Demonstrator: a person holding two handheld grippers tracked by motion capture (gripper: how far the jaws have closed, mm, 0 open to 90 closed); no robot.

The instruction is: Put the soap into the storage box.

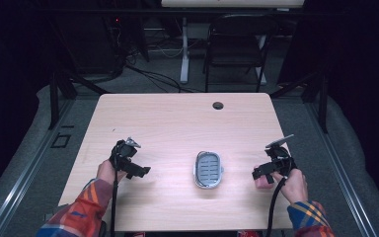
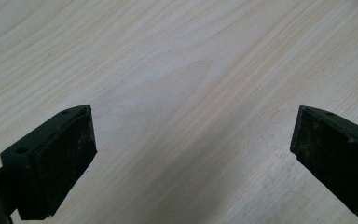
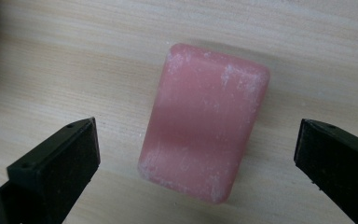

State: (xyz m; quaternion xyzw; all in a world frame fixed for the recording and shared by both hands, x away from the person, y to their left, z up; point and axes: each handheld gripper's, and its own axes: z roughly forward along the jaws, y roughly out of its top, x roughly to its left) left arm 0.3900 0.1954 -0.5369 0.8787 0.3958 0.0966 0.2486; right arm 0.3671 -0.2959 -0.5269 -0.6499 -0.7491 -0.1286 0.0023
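Soap dish (image 1: 208,170) sits empty — pink soap (image 3: 204,122) lies between right claw (image 3: 196,154) jaws.

Right tongs (image 1: 262,174) and hand (image 1: 294,184) cover most of the pink bar (image 1: 263,182) in the high view; only a sliver shows.

Grey slotted dish (image 1: 208,169): contents too small to tell.

Both sleeves cut off at the bottom edge.

Left gripper view: table (image 2: 182,70) grain only, jaw bases cropped.
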